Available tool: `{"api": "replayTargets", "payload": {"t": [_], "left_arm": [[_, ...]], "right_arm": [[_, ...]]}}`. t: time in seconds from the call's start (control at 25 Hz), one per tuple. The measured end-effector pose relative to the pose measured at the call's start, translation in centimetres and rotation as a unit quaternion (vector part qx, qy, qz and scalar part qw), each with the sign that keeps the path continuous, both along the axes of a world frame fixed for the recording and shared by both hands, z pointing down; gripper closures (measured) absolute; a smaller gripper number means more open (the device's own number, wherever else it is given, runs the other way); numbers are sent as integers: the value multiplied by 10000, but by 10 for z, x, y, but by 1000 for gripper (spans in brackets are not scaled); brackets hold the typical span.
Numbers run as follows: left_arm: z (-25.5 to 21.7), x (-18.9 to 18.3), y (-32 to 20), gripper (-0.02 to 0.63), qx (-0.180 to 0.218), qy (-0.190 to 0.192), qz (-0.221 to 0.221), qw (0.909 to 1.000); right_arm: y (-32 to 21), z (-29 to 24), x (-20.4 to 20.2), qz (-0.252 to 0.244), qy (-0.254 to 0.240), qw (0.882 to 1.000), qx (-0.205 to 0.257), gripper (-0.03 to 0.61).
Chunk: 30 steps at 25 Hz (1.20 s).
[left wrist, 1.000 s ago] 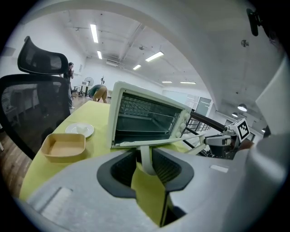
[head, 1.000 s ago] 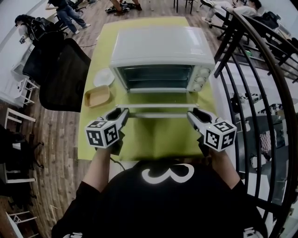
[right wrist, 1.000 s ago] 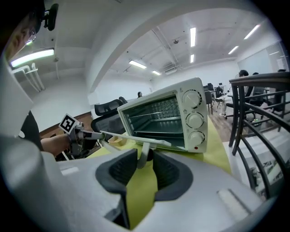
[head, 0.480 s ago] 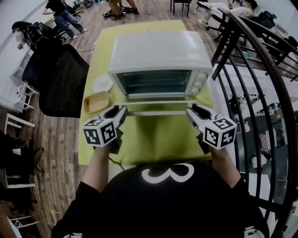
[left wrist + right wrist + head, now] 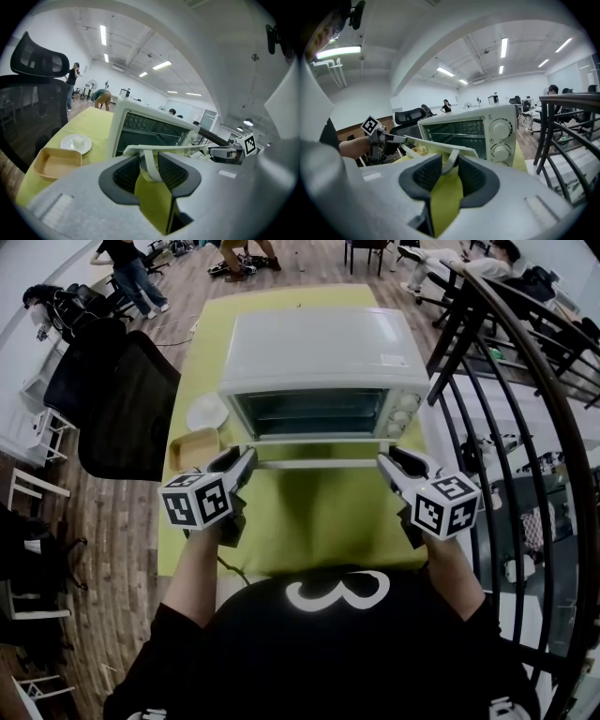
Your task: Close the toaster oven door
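Observation:
The white toaster oven (image 5: 323,343) stands on a yellow-green table (image 5: 319,521). Its door (image 5: 319,440) hangs part open, tilted up toward the cavity. My left gripper (image 5: 246,457) holds the left end of the door handle (image 5: 314,464). In the left gripper view the handle's bracket (image 5: 149,161) sits between the pads of the left gripper (image 5: 150,169), whose jaws have just been opening slightly. My right gripper (image 5: 386,461) is shut on the handle's right end, and the right gripper view shows that end's bracket (image 5: 451,164) between the pads of the right gripper (image 5: 449,174).
A white plate (image 5: 206,412) and a tan tray (image 5: 194,444) lie left of the oven. A black office chair (image 5: 127,390) stands by the table's left edge. A black railing (image 5: 506,381) runs along the right. People are at the far end of the room.
The door has swung upward toward the oven. Both grippers rose and moved toward the oven with the handle between their jaws.

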<state>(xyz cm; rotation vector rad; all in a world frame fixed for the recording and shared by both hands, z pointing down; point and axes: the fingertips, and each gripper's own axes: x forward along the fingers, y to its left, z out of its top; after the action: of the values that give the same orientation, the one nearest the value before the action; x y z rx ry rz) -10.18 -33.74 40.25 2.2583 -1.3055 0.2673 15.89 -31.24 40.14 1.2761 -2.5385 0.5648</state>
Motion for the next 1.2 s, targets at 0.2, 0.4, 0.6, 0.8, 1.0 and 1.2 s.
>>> {"api": "replayTargets", "payload": {"t": [0.2,0.4,0.6,0.8,1.0,1.2], "left_arm": [[-5,-1,-12,492,-15,207,-6,9998],[-11,-2,-17,491,1,327,-40,9995],[-15,-1,-29,489,-18,491,-65,9988],[-20,-1,-36,488,-149,745,-66,9971],[-23,0,-47,488,-264,937,-91,9952],[-27,-1,-57,486,-355,1132,-127,9929]], "right_arm": [[-11,-6,-1,9,111,9999,108,465],[-16,-14,-1,5,102,9998,162,465],[-28,-19,1,14,57,9997,230,465],[-36,-28,-1,17,40,9995,300,465],[-47,-32,-1,36,99,9991,409,465],[-56,-38,-1,58,122,9987,493,466]]}}
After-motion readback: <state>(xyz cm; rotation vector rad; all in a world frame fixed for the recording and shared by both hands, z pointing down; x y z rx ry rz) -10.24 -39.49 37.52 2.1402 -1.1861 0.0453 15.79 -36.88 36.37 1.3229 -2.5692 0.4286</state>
